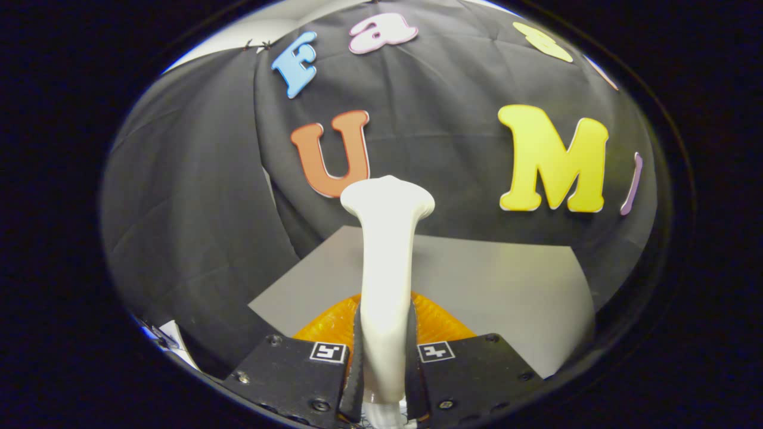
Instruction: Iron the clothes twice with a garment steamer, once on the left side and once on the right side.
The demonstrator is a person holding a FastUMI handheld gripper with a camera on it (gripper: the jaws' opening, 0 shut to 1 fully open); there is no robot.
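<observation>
My gripper (384,357) is closed on the garment steamer (387,250) — both black fingers (357,351) press against the sides of its white handle, one on each flank, with the small square markers on my finger blocks sitting just to either side of it. The steamer rises straight up from between my fingers, a smooth white stem that narrows in the middle and flares out into a wide, rounded head at its far end. That head stands free, touching nothing, in front of the black cloth wall (179,208) of the booth.

Behind the handle, just ahead of my fingers, a ribbed translucent orange part (438,319) bulges out on both sides of the stem — it looks like a tank, but I cannot tell what, if anything, is in it. Beyond it lies a flat grey tabletop (506,286), running back to where the cloth wall comes down. Off to my left, low down past my finger block, a scrap of something white and blue (167,339) peeks out, too small to make out.
</observation>
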